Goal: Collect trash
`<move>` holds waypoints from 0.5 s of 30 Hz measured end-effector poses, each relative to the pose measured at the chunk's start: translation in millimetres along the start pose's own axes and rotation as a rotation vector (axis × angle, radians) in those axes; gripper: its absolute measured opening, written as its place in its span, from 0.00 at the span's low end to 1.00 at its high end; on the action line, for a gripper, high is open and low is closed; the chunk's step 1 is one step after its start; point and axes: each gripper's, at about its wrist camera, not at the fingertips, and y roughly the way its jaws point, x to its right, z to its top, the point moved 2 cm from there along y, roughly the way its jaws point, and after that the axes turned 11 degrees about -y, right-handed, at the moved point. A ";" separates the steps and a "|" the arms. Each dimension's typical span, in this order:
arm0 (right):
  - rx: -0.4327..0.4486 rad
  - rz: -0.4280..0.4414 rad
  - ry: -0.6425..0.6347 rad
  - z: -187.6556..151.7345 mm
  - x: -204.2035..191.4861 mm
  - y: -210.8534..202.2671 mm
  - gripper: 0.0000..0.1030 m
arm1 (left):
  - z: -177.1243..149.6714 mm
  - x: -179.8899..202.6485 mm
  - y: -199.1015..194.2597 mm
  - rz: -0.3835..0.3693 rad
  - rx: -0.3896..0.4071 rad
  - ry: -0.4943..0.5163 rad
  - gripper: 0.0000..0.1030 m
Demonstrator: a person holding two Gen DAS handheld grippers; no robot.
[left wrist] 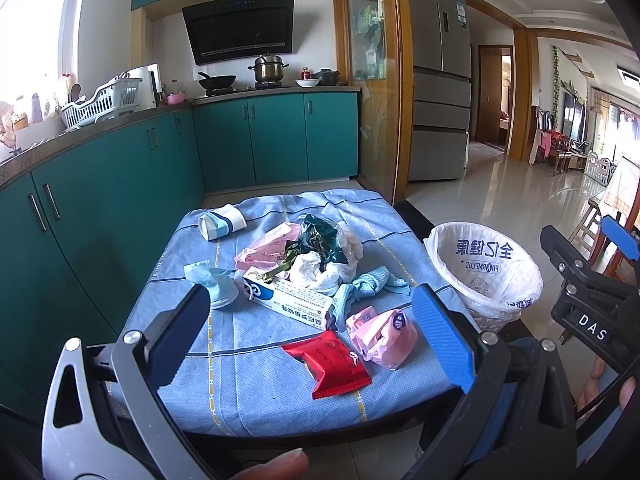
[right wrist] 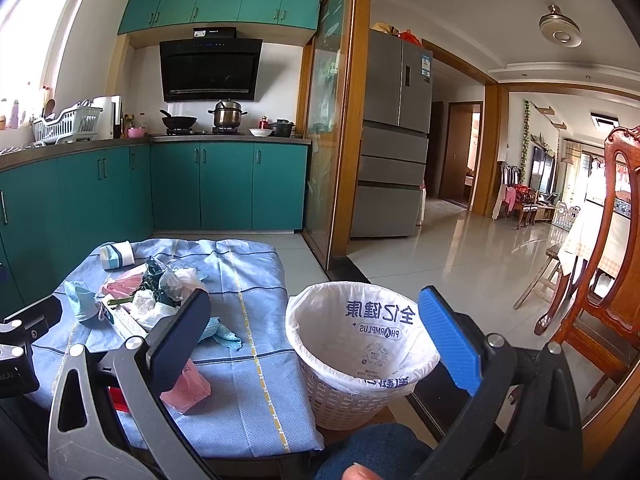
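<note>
Trash lies on a small table under a blue cloth (left wrist: 248, 344): a red wrapper (left wrist: 329, 365), a pink packet (left wrist: 382, 336), a white and blue box (left wrist: 294, 300), crumpled tissue (left wrist: 316, 270), a dark green bag (left wrist: 320, 238), a light blue mask (left wrist: 218, 282) and a tipped paper cup (left wrist: 222, 222). My left gripper (left wrist: 308, 338) is open above the near items, holding nothing. A white basket with a bag liner (right wrist: 360, 336) stands right of the table. My right gripper (right wrist: 316, 340) is open over the basket's near left side, holding nothing.
Teal cabinets (left wrist: 100, 184) line the left and far walls, with a dish rack (left wrist: 100, 102) and pots on the counter. A wooden chair (right wrist: 600, 240) stands at the right. A grey fridge (right wrist: 394, 140) is behind a glass partition. Tiled floor (right wrist: 460, 248) stretches right. A knee in blue trousers (right wrist: 372, 452) is below.
</note>
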 end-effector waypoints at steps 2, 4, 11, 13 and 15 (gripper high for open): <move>-0.001 -0.001 0.000 -0.6 -0.1 0.4 0.98 | -0.1 -0.2 0.4 0.000 0.000 0.000 0.98; -0.001 -0.002 0.001 -1.0 -0.3 1.1 0.98 | -0.1 -0.1 0.5 0.000 -0.001 0.000 0.98; -0.006 -0.006 -0.006 -2.4 -1.3 3.4 0.98 | -0.6 0.1 1.3 0.001 -0.003 0.000 0.98; -0.006 -0.007 -0.006 -2.3 -1.6 3.4 0.98 | -1.0 0.4 1.7 0.001 -0.004 0.001 0.98; -0.006 -0.006 -0.007 -2.0 -1.6 3.5 0.98 | -1.4 0.2 2.3 0.001 -0.005 0.002 0.98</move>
